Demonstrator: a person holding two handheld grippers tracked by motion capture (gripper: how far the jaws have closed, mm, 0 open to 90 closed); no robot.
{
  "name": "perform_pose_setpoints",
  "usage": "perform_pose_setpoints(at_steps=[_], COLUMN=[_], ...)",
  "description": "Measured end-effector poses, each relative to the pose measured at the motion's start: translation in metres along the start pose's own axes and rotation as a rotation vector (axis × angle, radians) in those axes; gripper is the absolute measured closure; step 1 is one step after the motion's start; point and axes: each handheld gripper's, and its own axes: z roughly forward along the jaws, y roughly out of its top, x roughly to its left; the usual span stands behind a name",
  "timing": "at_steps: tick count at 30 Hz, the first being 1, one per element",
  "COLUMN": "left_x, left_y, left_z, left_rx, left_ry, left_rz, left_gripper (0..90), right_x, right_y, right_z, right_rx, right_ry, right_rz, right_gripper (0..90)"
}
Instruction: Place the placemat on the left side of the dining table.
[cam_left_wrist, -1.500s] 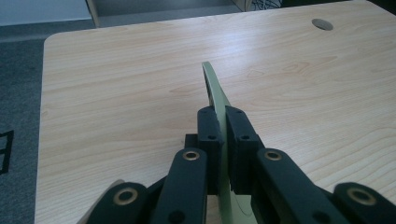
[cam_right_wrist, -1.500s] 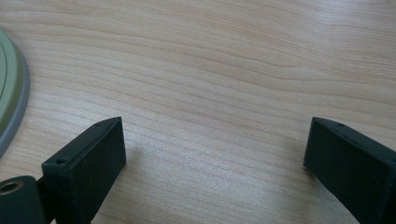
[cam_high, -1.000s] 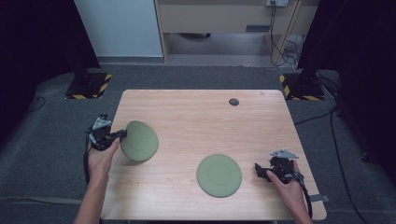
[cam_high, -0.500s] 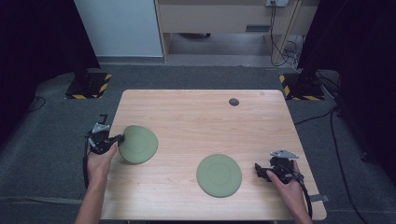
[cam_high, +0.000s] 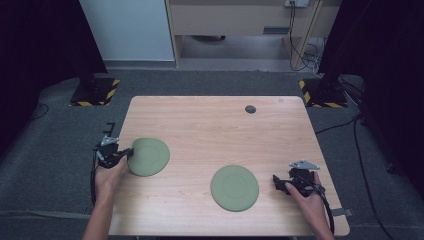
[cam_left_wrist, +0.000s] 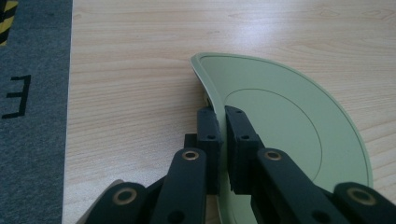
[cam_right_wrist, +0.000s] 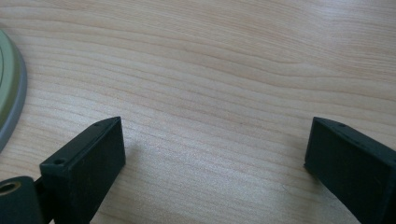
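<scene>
two green plates (cam_high: 148, 156) from above; close up, left hand-held gripper (cam_left_wrist: 222, 122) pinches one rim, right (cam_right_wrist: 212, 154) gapes.

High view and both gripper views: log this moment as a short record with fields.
surface: wooden table
left gripper: shut on the rim of the left green plate, near the table's left edge
left green plate tilt: cannot tell whether it lies flat
right gripper: open, nothing between its jaws, over bare wood
right green plate: flat on the table, apart from the right gripper
other: small dark round spot near the far edge
</scene>
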Motion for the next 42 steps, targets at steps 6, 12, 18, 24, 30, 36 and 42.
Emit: perform_pose_setpoints(at_steps=[6, 12, 18, 24, 30, 36, 42], left_x=[0.0, 0.003, 0.005, 0.009, 0.008, 0.008, 0.01], left_y=[-0.004, -0.008, -0.008, -0.006, -0.001, -0.001, 0.001], left_z=[0.004, 0.008, 0.012, 0.016, 0.015, 0.014, 0.01], left_rx=[0.006, 0.007, 0.016, 0.024, 0.031, 0.04, 0.026], left_ry=[-0.002, -0.011, -0.016, -0.015, 0.003, 0.049, 0.043], left_rz=[-0.002, -0.033, -0.042, -0.06, -0.039, 0.008, 0.003], left_gripper=[85.4, 85.4, 84.8, 80.7, 75.2, 70.8, 69.5], right_x=[0.001, 0.001, 0.001, 0.001, 0.001, 0.001, 0.001], right_y=[0.0, 0.0, 0.0, 0.0, 0.0, 0.0, 0.0], right_z=[-0.001, -0.001, -0.001, -0.001, -0.001, -0.001, 0.0], right_rx=[0.002, 0.002, 0.003, 0.003, 0.003, 0.004, 0.002], right_ry=[0.001, 0.003, 0.003, 0.004, 0.004, 0.004, 0.003], right_rz=[0.001, 0.002, 0.001, 0.0, 0.0, 0.0, 0.0], right_gripper=[5.2, 5.2, 5.2, 5.2, 5.1, 5.1, 4.9])
